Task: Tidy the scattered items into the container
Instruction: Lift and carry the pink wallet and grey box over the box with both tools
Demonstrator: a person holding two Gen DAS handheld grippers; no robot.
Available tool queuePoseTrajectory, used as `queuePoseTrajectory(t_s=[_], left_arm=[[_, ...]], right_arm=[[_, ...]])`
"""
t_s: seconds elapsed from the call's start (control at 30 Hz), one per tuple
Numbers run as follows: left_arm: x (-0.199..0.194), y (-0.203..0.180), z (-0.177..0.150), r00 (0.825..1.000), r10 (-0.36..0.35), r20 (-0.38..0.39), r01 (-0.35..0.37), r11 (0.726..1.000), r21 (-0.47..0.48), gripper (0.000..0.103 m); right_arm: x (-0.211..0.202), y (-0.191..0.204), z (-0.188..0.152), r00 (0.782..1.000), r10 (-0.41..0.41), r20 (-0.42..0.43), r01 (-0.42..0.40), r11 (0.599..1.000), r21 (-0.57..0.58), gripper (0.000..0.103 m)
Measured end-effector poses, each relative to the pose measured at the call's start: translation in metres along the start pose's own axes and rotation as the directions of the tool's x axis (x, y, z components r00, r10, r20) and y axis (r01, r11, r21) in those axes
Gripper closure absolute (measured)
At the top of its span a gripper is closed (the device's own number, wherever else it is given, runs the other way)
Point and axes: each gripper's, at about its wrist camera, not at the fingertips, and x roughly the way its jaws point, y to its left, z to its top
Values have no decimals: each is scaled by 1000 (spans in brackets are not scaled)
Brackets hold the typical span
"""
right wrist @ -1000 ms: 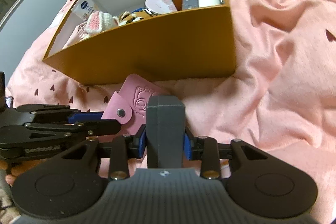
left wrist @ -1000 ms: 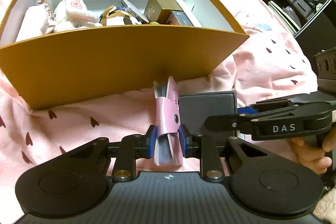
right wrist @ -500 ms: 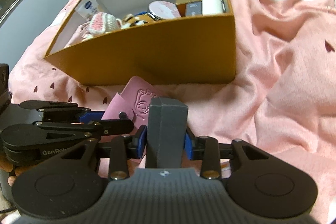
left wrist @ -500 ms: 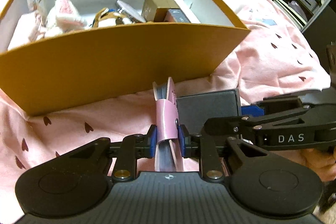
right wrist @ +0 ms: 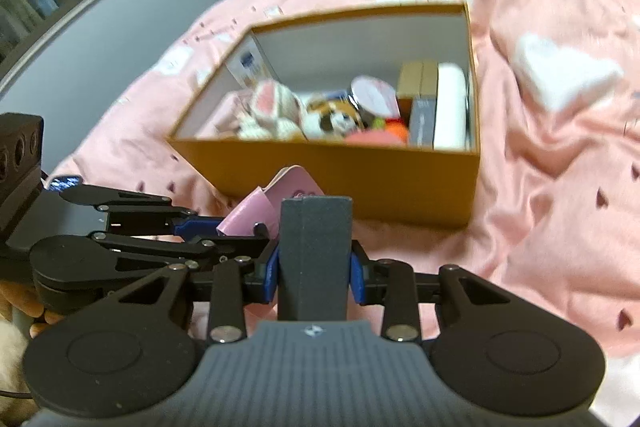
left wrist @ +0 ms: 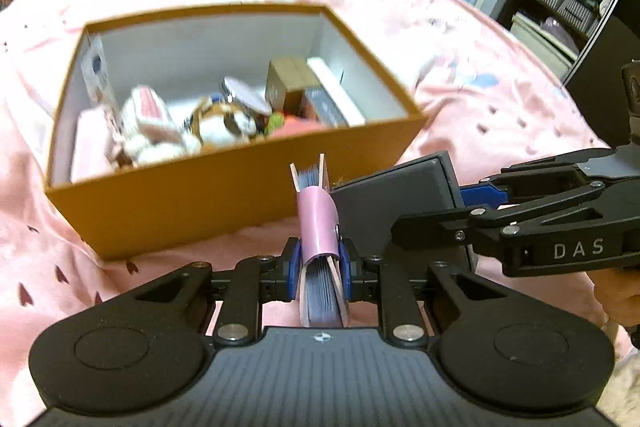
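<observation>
Pink card wallet (left wrist: 319,223) and dark grey box (right wrist: 314,251) are now being lifted clear above the orange box (left wrist: 224,203), clamped tight by the left gripper (left wrist: 319,265) and right gripper (right wrist: 314,277), so dropping in looks next.

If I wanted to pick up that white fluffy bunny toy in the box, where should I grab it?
Probably from straight above, pinching the bunny toy's soft middle. It sits among other things inside the orange box, whose tall walls block any sideways reach. Both grippers are full now.
</observation>
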Motion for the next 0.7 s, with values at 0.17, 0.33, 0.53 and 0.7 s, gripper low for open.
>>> queuePoseTrajectory(t_s=[0.17, 0.33, 0.53, 0.7], left_arm=[[-20, -3, 10, 998, 1, 65, -1, 1000, -4, 80], [-34, -2, 24, 991, 11, 130, -8, 1000, -20, 80], [-37, 4, 45, 982, 52, 184, -44, 998, -46, 80], [-33, 12, 63, 973, 79, 219, -65, 995, -72, 80]], right_arm=[[-20, 1, 13, 998, 33, 61, -34, 999, 21, 66], [-32, 2, 29, 991, 62, 116, -67, 997, 35, 66], [-35, 6, 49, 984, 67, 165, -71, 997, 20, 66], [-26, 9, 70, 980, 74, 182, -76, 997, 0, 66]])
